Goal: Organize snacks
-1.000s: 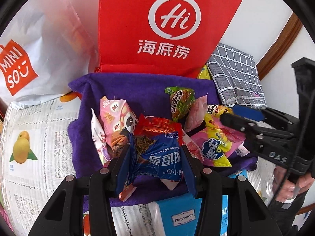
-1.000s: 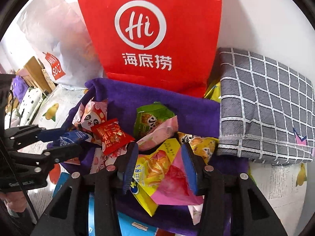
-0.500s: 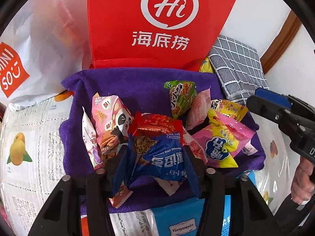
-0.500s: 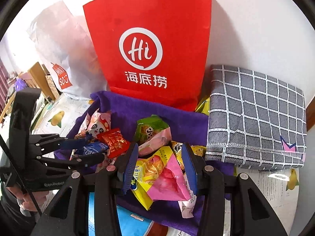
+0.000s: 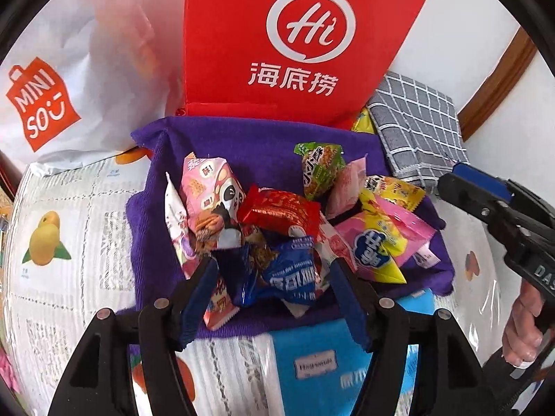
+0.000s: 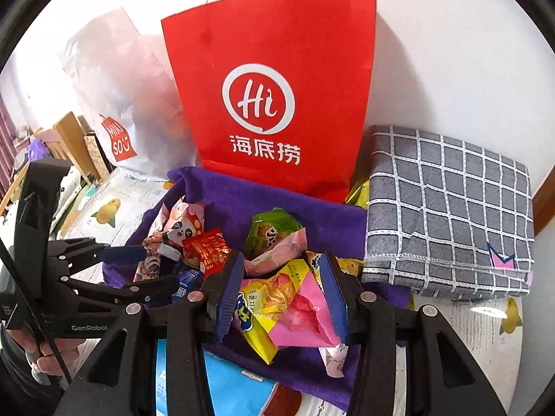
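A white Miniso bag (image 5: 62, 79) stands at the counter's (image 5: 69, 242) far left edge, a red paper bag (image 5: 295, 45) beside it. Before them, snacks lie heaped on a purple towel (image 5: 242, 142). The left claw (image 5: 274, 270) has just been opening; its jaws stand spread, the blue snack packet (image 5: 288, 274) loose between them. The right claw (image 6: 281, 287) pinches a yellow-and-pink snack packet (image 6: 284, 308) above the towel's right side. A grey checked cloth (image 6: 447, 208) sits folded by the counter's far right edge.

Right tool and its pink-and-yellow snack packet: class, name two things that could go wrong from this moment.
1. The right tool pinches only the slippery pink-and-yellow packet by its sides; it might slide out.
2. The left tool has just been opening around the blue packet, which lies tilted on the pile; it could slip off the purple cloth.
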{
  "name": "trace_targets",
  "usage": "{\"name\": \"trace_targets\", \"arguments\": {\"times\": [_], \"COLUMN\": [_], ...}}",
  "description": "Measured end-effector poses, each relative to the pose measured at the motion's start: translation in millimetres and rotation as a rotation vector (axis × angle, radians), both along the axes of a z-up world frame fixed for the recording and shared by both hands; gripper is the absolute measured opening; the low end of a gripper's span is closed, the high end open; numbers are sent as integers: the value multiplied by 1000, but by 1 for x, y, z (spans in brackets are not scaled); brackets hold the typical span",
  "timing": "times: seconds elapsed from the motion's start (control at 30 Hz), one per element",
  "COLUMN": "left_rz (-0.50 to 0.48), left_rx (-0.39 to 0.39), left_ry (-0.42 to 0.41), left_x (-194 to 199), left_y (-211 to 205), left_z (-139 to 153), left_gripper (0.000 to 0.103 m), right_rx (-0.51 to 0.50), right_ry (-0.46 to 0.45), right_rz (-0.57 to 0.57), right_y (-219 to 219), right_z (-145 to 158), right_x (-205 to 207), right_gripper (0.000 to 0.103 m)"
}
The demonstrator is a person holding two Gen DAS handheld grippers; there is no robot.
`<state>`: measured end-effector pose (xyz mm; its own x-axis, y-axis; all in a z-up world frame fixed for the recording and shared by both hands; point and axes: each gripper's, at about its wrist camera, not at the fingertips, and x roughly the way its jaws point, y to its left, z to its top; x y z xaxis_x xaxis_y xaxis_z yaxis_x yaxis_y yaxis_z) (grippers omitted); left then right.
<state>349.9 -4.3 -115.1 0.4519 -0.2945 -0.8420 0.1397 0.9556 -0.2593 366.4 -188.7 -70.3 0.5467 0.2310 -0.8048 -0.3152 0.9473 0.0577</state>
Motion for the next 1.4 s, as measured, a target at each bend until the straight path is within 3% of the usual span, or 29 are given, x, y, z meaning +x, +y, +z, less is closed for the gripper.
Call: {"name": "trace_targets", "arguments": {"times": [0.4, 0.73, 0.8, 0.93, 1.07, 1.4], "left_rz": [-18, -6, 7, 37, 65, 93], "left_rx": [-23, -1, 11, 43, 77, 101], "left_ry": [-69, -167, -193, -246, -267, -320], "left_x": [-65, -142, -156, -186, -208, -249], "left_y": [5, 5, 4, 5, 7, 9], "left_z": [38, 82, 89, 103, 110, 123], "left_gripper": [65, 67, 78, 84, 86, 86], "right_rx": [9, -1, -3, 9, -2, 12], "right_ry": [12, -61, -76, -79, -136, -189], "right_rz": [-53, -163, -194, -242, -278, -338], "right_y": [2, -1, -6, -15, -19, -30], "right_z": [17, 52, 60, 73, 86, 103], "right_x": [-58, -147, -165, -195, -227, -276], "right_gripper": [46, 64, 66, 67, 92, 97]}}
